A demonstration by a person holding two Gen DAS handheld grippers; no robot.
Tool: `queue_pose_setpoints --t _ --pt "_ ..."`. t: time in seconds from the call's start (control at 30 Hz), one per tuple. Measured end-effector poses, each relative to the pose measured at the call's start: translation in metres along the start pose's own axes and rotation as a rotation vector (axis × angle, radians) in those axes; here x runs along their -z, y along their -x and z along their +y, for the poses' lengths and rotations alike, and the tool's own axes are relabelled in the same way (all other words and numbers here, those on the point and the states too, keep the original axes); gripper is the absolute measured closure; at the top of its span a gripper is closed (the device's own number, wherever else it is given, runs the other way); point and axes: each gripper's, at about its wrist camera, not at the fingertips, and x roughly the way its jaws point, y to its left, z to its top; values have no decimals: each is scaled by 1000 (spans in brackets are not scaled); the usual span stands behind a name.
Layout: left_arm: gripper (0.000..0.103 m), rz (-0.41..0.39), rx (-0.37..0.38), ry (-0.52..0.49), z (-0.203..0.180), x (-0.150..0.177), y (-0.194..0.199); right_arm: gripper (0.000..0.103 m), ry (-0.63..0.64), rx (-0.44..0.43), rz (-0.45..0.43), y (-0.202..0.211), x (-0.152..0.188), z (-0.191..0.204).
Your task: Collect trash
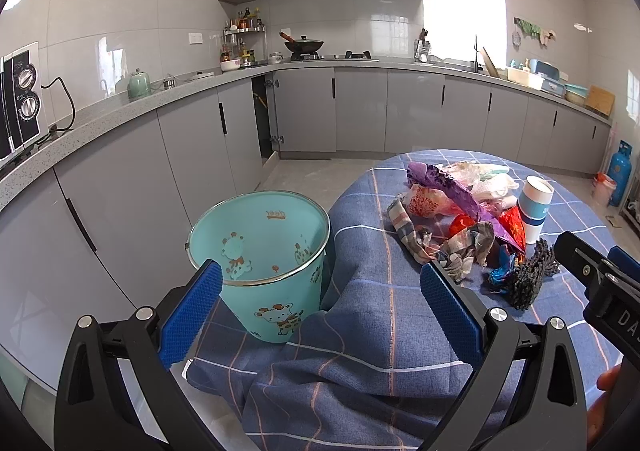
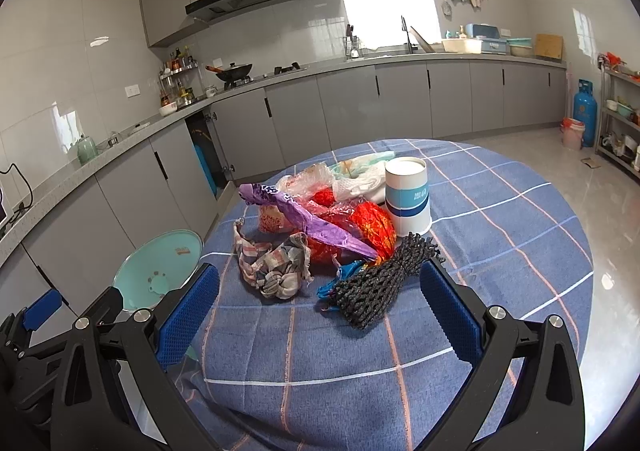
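Both grippers empty, nothing collected yet by the look of it; left gripper (image 1: 320,307) has its jaws spread wide w/ nothing between the pads; right gripper (image 2: 320,303) likewise wide open, holding nothing

Trash sits in one heap on the cloth-covered counter (image 2: 500,251); black mesh net (image 2: 380,283) is the nearest piece, just ahead of the right jaws & slightly right of centre, its long axis running diagonally from near-left up to far-right, toward the paper cup (image 2: 408,195); the far end of the net lies close to the cup's base, can't tell if touching; left of the net a knotted plaid rag (image 2: 276,263); behind them a purple wrapper (image 2: 308,219) laid across red wrappers (image 2: 372,227), w/ clear & white plastic bags (image 2: 352,175) at the back

Teal bin (image 1: 256,251) stands on the floor just beside the counter's left edge, upright, mouth open, looks empty; in the left wrist view it's straight ahead of the left jaws, the heap well off to the right

Judgement: right hand is the nearer one for the net; jaws would want to close across its short width, so some wrist turn is prob needed to square up w/ that diagonal; the bin lies to the left, past the counter edge, so the carry goes leftward; risk: mesh may snag the blue foil scrap (image 2: 332,283) tucked against it
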Motion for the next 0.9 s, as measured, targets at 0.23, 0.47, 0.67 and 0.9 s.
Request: queue_pose_setpoints --t 0.23,0.47,0.67,0.9 --pt "6 6 2 -4 0 1 -2 4 -3 1 2 0 0 -1" --pt "6 17 7 -14 -2 2 -9 4 -1 34 26 -10 0 -8" --pt "6 28 34 -38 -5 4 -19 5 -39 98 36 -22 -3 -34" --pt "6 84 71 -26 -3 11 -42 36 -129 128 101 -42 1 -73"
